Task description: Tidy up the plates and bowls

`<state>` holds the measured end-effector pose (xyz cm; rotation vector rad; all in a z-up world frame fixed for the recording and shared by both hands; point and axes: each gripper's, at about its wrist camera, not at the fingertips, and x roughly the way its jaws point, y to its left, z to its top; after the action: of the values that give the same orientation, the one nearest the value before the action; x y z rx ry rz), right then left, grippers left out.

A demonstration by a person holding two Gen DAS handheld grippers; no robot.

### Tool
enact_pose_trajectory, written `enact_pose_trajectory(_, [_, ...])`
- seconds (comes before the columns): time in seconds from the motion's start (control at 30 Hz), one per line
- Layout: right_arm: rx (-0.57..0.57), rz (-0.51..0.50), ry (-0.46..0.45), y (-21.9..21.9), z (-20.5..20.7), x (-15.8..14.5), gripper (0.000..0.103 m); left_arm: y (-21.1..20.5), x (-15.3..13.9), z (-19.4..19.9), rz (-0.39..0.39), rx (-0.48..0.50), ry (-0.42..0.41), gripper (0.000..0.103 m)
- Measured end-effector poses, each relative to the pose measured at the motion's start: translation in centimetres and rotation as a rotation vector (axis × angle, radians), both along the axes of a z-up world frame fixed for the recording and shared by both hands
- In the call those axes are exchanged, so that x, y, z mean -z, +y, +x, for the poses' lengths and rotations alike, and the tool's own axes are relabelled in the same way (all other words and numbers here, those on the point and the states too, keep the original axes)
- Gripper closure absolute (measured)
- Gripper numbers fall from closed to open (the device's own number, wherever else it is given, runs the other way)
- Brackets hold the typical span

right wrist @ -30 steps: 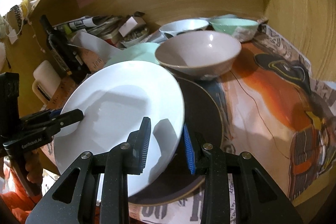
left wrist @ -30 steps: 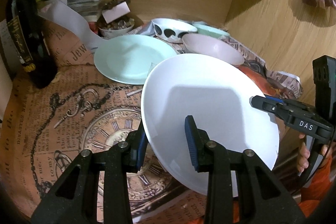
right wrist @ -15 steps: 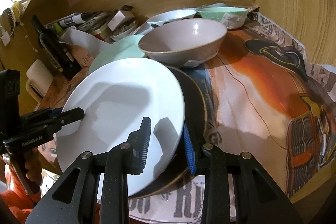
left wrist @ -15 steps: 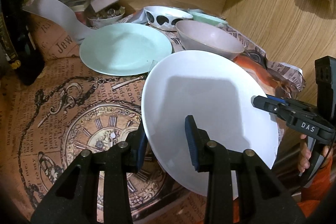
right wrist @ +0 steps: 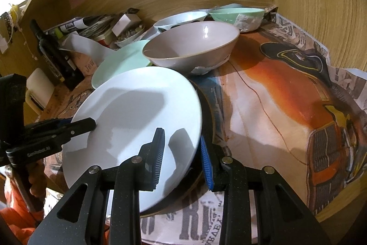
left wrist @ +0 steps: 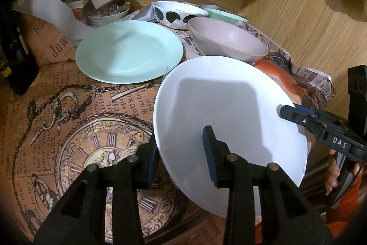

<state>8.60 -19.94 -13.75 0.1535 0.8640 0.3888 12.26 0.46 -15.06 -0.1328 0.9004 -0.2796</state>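
Seen from the left wrist, the left gripper [left wrist: 181, 157] reaches forward, its fingers clamping the round white ceramic plate [left wrist: 227, 102] tilted above the paper-covered counter [left wrist: 68, 111], while from the right wrist the right gripper [right wrist: 182, 155] pinches the same plate's opposite rim before one grey bowl [right wrist: 190, 45].

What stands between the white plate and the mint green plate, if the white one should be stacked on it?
Nothing visible does. The white plate, gripped at opposite rims by the left gripper and right gripper, hangs beside the mint green plate, whose top is bare. The grey bowl sits off to the side.
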Motion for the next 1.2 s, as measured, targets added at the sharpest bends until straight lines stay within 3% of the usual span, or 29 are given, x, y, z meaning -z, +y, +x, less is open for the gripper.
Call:
enact_pose_trajectory(0.47, [-0.019, -0.035, -0.017, -0.1, -0.1, -0.5, 0.076, -0.7, 0.5, 0.7, 0.048, 0.030, -0.006, 0.062])
enact_pose_trajectory(0.57, [0.019, -0.105, -0.063, -0.2, -0.4, -0.8, 0.075, -0.9, 0.7, 0.9, 0.062, 0.032, -0.008, 0.062])
enact_pose_trajectory(0.7, [0.020, -0.113, -0.084, -0.5, -0.3, -1.2, 0.075, -0.9, 0.9, 1.2, 0.064, 0.032, -0.019, 0.061])
enact_pose_trajectory(1.0, [0.000, -0.057, -0.111, -0.3, 0.3, -2.6, 0.074, 1.9, -1.7, 0.2, 0.071, -0.062, -0.104, 0.058])
enact_pose_trajectory(1.1, [-0.019, -0.028, -0.126, 0.2, 0.7, -3.5, 0.074, 3.3, -3.0, -0.2, 0.081, -0.107, -0.148, 0.052])
enact_pose_trajectory(1.2, [-0.042, -0.009, -0.147, 1.0, 1.1, -4.4, 0.072, 5.0, -4.3, -0.4, 0.095, -0.165, -0.199, 0.040])
